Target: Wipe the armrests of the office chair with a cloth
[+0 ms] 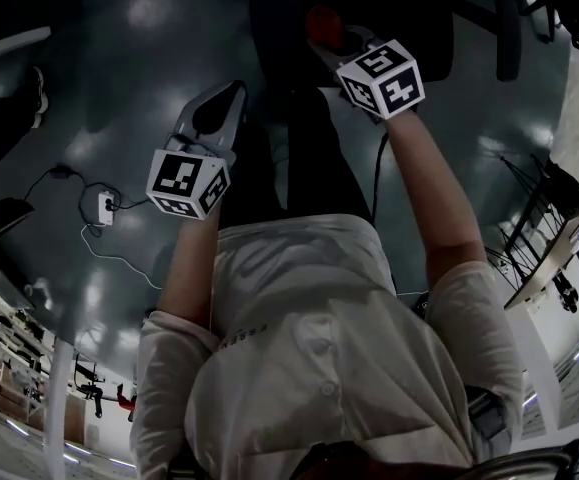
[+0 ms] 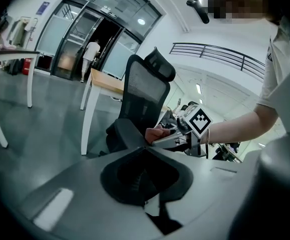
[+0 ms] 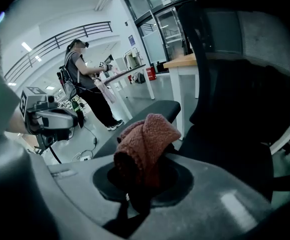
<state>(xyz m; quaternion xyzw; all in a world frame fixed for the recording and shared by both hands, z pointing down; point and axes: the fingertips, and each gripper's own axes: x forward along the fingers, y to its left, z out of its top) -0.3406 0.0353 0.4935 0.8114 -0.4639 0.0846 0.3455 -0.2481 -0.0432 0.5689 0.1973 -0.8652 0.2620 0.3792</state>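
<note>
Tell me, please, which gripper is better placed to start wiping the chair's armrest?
Right. The right gripper is shut on the cloth, close by the armrest; the left gripper holds no cloth and stands farther off.

The head camera is looking steeply down over the person's chest (image 1: pixel 309 348); both gripper cameras are sitting close to the office chair (image 2: pixel 145 91), facing each other across it, all views sharing it.
</note>
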